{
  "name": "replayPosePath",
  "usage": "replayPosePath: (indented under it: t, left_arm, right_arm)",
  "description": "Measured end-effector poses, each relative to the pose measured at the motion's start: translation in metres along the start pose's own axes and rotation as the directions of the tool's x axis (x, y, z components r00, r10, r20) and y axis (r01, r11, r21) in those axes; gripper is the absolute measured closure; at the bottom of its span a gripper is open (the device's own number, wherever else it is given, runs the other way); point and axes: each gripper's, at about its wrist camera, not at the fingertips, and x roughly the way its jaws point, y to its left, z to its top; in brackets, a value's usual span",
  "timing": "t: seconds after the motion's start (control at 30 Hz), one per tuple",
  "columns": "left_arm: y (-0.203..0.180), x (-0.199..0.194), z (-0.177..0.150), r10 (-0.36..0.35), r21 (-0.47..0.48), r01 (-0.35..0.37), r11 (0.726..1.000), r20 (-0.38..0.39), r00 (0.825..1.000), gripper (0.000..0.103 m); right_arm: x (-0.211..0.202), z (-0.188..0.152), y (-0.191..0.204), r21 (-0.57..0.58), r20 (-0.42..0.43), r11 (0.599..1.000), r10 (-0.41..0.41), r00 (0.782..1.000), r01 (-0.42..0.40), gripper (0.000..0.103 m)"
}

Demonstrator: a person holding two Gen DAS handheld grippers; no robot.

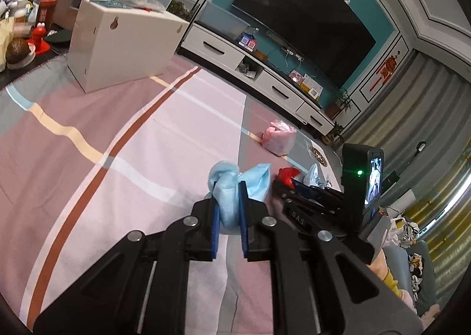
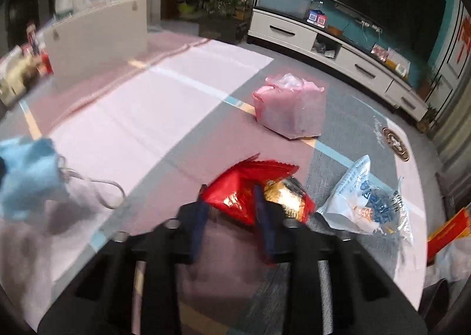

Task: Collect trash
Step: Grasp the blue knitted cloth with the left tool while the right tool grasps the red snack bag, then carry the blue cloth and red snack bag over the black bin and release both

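**Both grippers hold trash above the striped cloth**

In the left wrist view, the left gripper [image 1: 229, 188] sits at the bottom center of the frame. Its two blue-padded jaws pinch a crumpled light blue face mask [image 1: 235, 188], which bulges out above and between them. Just to the right of it, in the middle right of the frame, the right gripper [image 1: 282, 185] is seen from the side, with a bit of red wrapper at its tip and a small screen with a green light on its body.

In the right wrist view, which is somewhat blurred, the right gripper [image 2: 231, 196] is at the bottom center. Its jaws close on a red snack wrapper [image 2: 250, 191] with a golden picture on it; the wrapper sticks out forward and to the right. At the right of it, a white and blue plastic wrapper [image 2: 365, 199] lies on the striped tablecloth [image 2: 164, 117]. At the left edge of this frame the blue mask shows again, with its white ear loop hanging down.

Farther up, in the center right of both frames, a pink plastic bag [image 2: 290, 105] stands on the cloth, well apart from both grippers. In the upper left stands a white box [image 1: 117, 41]. Behind everything, in the upper right, is a white TV cabinet [image 1: 259, 73] with a dark television [image 1: 306, 20] above it.
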Motion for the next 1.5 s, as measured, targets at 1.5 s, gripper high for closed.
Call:
replayPosePath:
  t: [1.5]
  left_arm:
    - [-0.224, -0.022, -0.106, 0.03, 0.489, 0.025, 0.872, -0.105, 0.994, 0.089]
  right_arm:
    - [-0.243, -0.196, -0.151, 0.505, 0.349, 0.838, 0.02, 0.937, -0.206, 0.095]
